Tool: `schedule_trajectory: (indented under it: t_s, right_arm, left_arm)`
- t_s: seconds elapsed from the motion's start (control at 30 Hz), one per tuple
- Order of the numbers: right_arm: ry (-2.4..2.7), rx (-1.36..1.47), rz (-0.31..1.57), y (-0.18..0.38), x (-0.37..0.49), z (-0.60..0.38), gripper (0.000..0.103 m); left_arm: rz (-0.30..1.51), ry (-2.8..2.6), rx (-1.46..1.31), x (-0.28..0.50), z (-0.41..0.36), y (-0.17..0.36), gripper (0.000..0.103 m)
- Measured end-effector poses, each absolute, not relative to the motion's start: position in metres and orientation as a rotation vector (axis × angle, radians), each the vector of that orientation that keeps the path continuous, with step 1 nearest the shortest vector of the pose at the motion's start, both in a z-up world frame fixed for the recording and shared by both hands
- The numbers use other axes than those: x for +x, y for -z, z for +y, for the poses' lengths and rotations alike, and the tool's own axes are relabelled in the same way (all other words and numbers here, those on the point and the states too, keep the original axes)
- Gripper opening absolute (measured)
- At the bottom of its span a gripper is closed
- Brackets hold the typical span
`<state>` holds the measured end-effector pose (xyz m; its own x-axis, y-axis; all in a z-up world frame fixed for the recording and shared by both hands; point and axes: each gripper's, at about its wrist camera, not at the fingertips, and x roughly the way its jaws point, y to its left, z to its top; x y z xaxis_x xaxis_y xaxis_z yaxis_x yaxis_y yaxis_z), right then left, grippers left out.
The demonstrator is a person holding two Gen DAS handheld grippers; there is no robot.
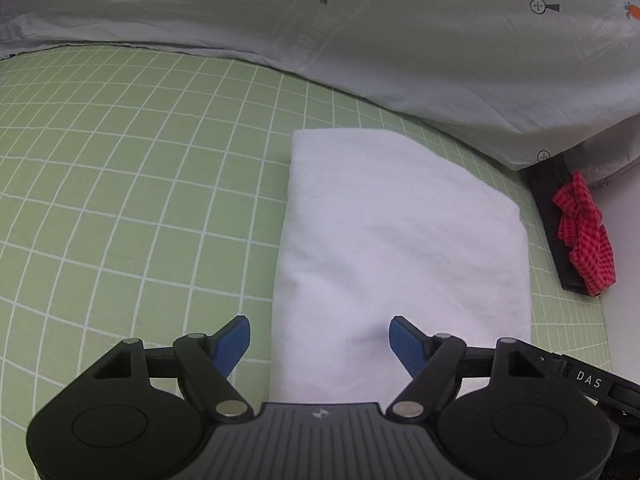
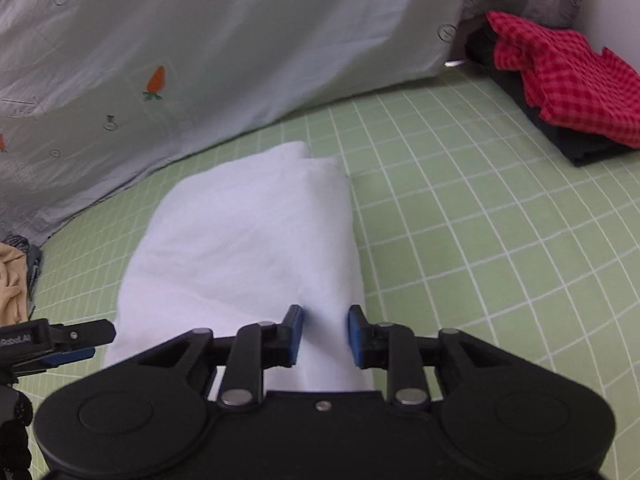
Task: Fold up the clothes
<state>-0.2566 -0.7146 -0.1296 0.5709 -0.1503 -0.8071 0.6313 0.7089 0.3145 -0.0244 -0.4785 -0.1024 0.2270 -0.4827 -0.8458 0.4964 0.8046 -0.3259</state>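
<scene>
Blue ribbed pads tip the black fingers of both my tools. My left tool is spread wide, its jaws far apart over the near end of the white folded cloth and gripping nothing. My right tool is narrowed to a small gap, with a ridge of the white cloth running between its pads; I cannot tell whether the pads actually pinch it. In the right wrist view my left tool shows as a black and blue tip at the left edge, just beside the cloth's near corner.

One white cloth lies flat on the bed sheet, a soft, thick, slightly fuzzy fabric folded into a long rectangle. Its long axis runs away from me, near end under my tools, far end pointing toward the duvet. The far end looks doubled, with two rounded folds side by side.

Pale green cotton with a thin white grid makes up the sheet. Beyond the cloth rises one pale grey duvet, smooth, printed with orange carrots and small round marks. To the far right sits a red gingham garment, crumpled on top of a black folded garment. At the left edge of the right wrist view a beige fabric is bunched.
</scene>
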Motion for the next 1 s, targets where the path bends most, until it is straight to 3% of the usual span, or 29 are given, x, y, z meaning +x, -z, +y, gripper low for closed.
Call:
schedule_trajectory:
  t_s: [0.07,0.13,0.33,0.43,0.53,0.6,0.67,0.77,0.87,1.0]
  right_arm:
    - [0.486,0.71,0.856,0.142,-0.264,-0.717,0.064]
    - [0.457,0.728,0.873,0.15,-0.261,-0.716,0.076]
    - [0.428,0.804,0.869,0.168,-0.253,-0.722,0.09]
    - [0.393,0.815,0.861,0.168,-0.244,-0.72,0.091]
    - [0.385,0.805,0.862,0.166,-0.236,-0.714,0.087]
    - [0.352,0.782,0.887,0.162,-0.233,-0.71,0.074]
    - [0.303,0.751,0.912,0.155,-0.232,-0.71,0.04]
    - [0.299,0.753,0.873,0.142,-0.24,-0.705,0.026]
    - [0.321,0.717,0.831,0.12,-0.247,-0.689,0.02]
    - [0.342,0.623,0.81,0.09,-0.263,-0.659,0.02]
  left_arm:
    - [1.185,0.656,0.023,-0.026,-0.476,0.113,0.084]
    - [1.216,0.649,-0.024,-0.025,-0.47,0.122,0.087]
    - [1.317,0.671,-0.16,-0.016,-0.463,0.141,0.087]
    - [1.342,0.703,-0.2,-0.013,-0.468,0.146,0.086]
    - [1.359,0.733,-0.208,-0.01,-0.476,0.148,0.075]
    - [1.368,0.742,-0.181,-0.009,-0.479,0.146,0.066]
    - [1.39,0.736,-0.221,-0.006,-0.475,0.145,0.05]
    - [1.37,0.762,-0.255,-0.011,-0.468,0.132,0.036]
    - [1.326,0.809,-0.264,-0.02,-0.461,0.114,0.027]
    - [1.268,0.872,-0.275,-0.033,-0.452,0.09,0.025]
